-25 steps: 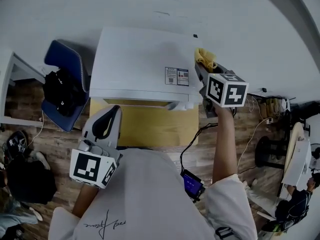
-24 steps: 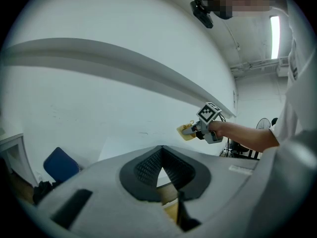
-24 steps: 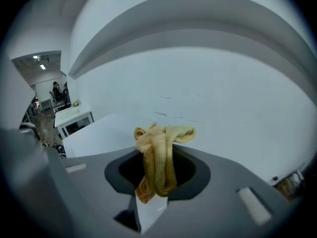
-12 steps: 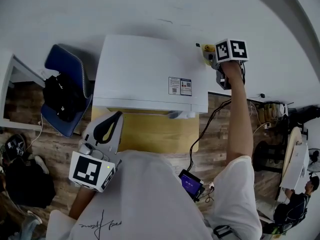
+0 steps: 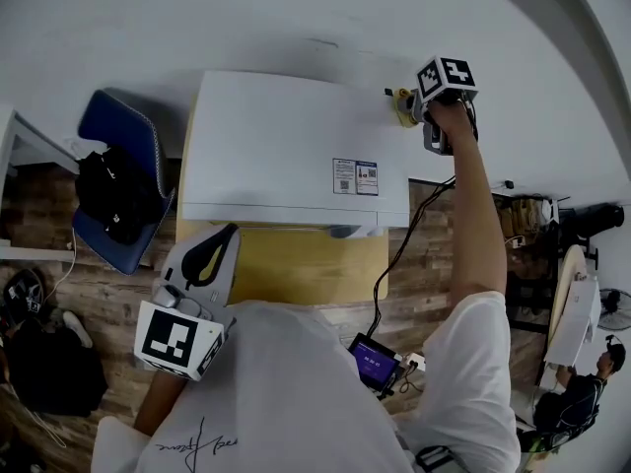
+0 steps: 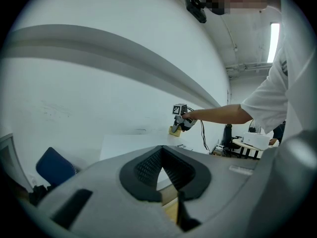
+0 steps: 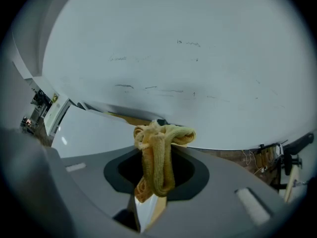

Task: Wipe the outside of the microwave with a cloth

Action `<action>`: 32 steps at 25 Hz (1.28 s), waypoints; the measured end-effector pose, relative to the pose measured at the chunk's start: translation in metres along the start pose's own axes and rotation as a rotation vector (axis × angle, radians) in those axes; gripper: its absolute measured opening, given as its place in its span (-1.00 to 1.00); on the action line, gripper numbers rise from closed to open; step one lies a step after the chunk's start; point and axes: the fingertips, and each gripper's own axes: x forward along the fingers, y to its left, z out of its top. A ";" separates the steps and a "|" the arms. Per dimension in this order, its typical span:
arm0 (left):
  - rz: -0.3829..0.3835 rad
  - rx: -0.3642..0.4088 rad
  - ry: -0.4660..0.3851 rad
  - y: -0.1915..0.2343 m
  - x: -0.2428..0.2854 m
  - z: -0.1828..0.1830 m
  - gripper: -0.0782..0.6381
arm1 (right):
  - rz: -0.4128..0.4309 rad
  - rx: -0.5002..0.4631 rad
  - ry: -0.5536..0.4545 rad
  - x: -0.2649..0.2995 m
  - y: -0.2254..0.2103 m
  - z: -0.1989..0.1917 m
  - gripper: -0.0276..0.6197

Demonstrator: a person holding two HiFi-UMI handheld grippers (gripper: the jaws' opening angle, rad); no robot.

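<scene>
— Where's the cloth?
— Bunched up and pinched in the right claw, at the back right corner of the microwave, close to the wall.
— And the left claw?
— Closed on nothing, in front of the tabletop, well apart from the cloth.

We have carried our right gripper and the cloth in it away from us, along the right side of the microwave. A second ago it was at the near right corner of the top, beside the label. Half a second ago it had reached the far right corner. Now it has edged slightly further in, close by the wall. Our right arm has stretched out straight.
</scene>
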 end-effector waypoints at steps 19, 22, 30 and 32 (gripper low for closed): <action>0.008 -0.042 -0.038 0.011 -0.004 0.000 -0.81 | 0.003 -0.023 0.038 0.006 0.030 0.004 -0.56; 0.013 -0.032 -0.036 0.012 -0.004 0.000 -0.81 | 0.015 -0.029 0.034 0.007 0.039 0.006 -0.56; 0.013 -0.029 -0.034 0.010 -0.004 -0.001 -0.81 | 0.044 -0.058 0.023 0.010 0.064 0.011 -0.56; 0.014 -0.028 -0.035 0.010 -0.004 0.000 -0.81 | 0.047 -0.068 0.019 0.010 0.069 0.012 -0.56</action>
